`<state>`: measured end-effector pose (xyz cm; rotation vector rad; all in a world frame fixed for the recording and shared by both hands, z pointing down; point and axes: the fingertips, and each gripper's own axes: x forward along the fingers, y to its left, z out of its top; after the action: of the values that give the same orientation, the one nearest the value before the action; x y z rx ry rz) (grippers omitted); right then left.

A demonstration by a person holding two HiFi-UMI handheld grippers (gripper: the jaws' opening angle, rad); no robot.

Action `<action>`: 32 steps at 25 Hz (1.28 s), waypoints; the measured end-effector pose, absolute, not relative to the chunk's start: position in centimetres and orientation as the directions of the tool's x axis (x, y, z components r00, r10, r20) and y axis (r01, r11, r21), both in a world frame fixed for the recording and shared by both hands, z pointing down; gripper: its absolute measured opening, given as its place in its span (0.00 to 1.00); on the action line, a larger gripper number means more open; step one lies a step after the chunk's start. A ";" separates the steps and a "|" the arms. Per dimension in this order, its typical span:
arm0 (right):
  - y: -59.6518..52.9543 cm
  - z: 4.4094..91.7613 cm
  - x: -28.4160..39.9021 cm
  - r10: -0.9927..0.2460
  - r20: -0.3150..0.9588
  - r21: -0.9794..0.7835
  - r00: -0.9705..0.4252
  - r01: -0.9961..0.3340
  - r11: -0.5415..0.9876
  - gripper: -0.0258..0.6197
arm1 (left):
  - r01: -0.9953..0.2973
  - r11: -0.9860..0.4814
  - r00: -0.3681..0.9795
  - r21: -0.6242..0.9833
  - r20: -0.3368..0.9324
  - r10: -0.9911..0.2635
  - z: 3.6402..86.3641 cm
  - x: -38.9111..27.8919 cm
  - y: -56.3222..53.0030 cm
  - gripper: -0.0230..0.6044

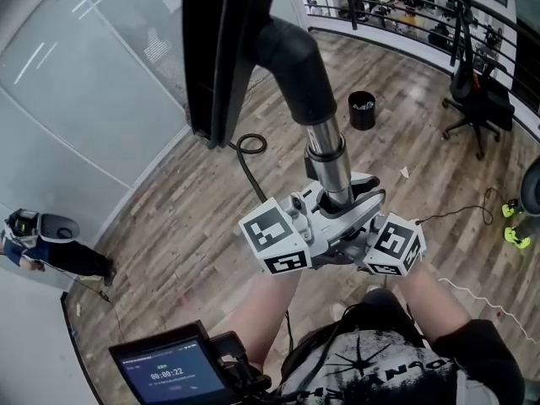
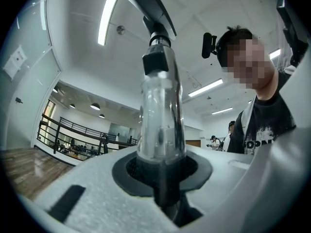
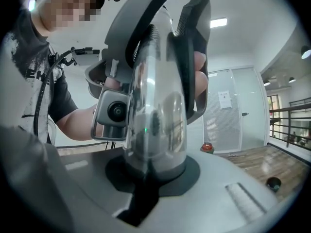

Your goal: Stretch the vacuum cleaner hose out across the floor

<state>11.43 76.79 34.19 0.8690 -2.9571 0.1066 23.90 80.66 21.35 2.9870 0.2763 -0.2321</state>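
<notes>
The vacuum cleaner's chrome tube (image 1: 330, 163) rises from between both grippers into a thick black elbow (image 1: 291, 57) near the top of the head view. My left gripper (image 1: 323, 202) and right gripper (image 1: 358, 197) clamp the tube from opposite sides at the same height, marker cubes towards me. The tube (image 2: 161, 125) fills the jaws in the left gripper view. In the right gripper view the tube (image 3: 156, 125) is likewise pinched, with the left gripper's fingers (image 3: 192, 42) behind it. A thin black hose (image 1: 251, 148) loops on the wood floor below.
A tall black panel (image 1: 221, 49) hangs beside the elbow. A black bin (image 1: 362, 110) stands on the floor beyond, and an office chair (image 1: 477, 99) by the railing (image 1: 396, 2). A glass wall (image 1: 84, 99) runs at left. A white cable (image 1: 474, 299) lies at right.
</notes>
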 end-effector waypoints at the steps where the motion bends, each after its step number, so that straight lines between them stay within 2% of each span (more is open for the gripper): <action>1: 77.0 34.3 11.8 -0.538 0.075 -0.055 -0.839 -0.543 0.838 0.12 | 0.193 -0.974 0.972 0.122 -0.163 0.172 21.4 24.3 80.9 0.18; 15: 87.2 33.9 19.5 -0.462 0.065 -0.035 -0.885 -0.464 0.885 0.12 | 0.114 -0.990 0.982 0.089 -0.163 0.099 20.7 32.2 90.4 0.18; 21: 92.0 32.7 22.8 -0.468 0.051 -0.029 -0.882 -0.469 0.882 0.12 | 0.110 -0.991 0.984 0.077 -0.150 0.098 20.2 35.5 95.4 0.18; 28: 95.5 31.9 23.3 -0.488 0.047 -0.009 -0.872 -0.489 0.872 0.12 | 0.133 -0.989 0.980 0.067 -0.160 0.121 19.5 35.9 99.4 0.18; 32: 98.7 30.8 21.3 -0.512 0.047 0.006 -0.858 -0.512 0.859 0.12 | 0.168 -0.985 0.975 0.040 -0.157 0.159 18.2 33.8 103.2 0.18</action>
<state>21.34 98.75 30.79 0.8220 -2.9837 0.0102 33.77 103.24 18.18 3.0688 0.2542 -0.2377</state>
